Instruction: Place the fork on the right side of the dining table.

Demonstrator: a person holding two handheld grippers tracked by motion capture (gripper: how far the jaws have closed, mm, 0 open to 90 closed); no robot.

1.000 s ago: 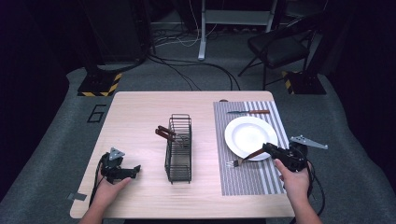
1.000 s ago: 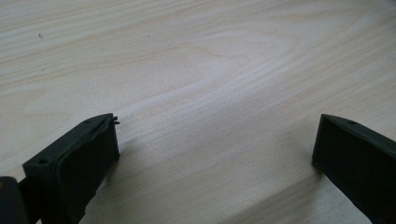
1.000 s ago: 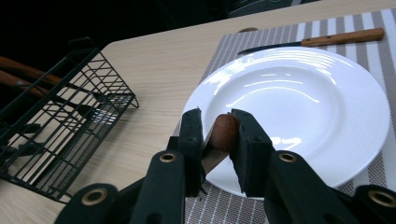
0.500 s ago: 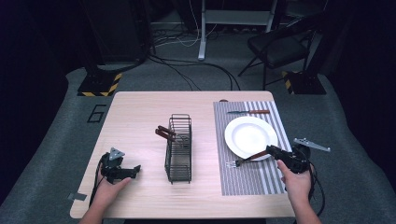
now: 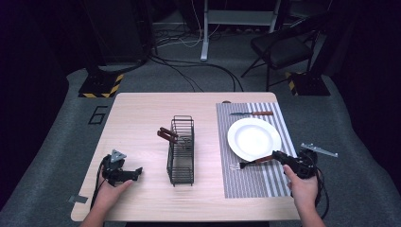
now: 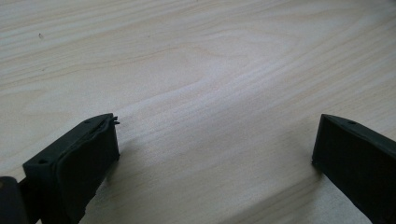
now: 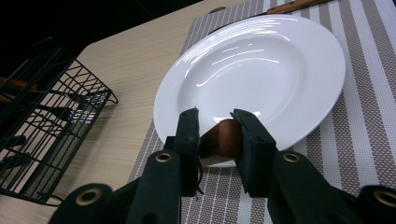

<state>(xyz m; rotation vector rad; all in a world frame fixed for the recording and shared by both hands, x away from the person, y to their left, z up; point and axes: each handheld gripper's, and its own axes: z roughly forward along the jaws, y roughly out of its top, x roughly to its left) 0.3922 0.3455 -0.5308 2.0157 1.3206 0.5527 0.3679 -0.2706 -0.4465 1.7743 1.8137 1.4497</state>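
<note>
The right gripper point(image 5: 280, 157) grips a fork's wooden handle point(image 7: 223, 140), seemingly touching the plate's point(image 5: 253, 137) near rim. The left gripper point(image 5: 135, 172) rests wide open near the table's point(image 5: 142, 118) front left corner.

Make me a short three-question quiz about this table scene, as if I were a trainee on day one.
1. True or false: the right gripper is closed on the brown wooden handle of the fork.
2. Where does the wood-handled knife lie relative to the round white plate?
A. Beyond it on the grey striped placemat
B. Inside the black wire basket
C. On the plate
3. Fill in: the jaws of the left gripper stand ____ over the pale wooden table.

Key: 1 true; 2 A; 3 open.
</note>
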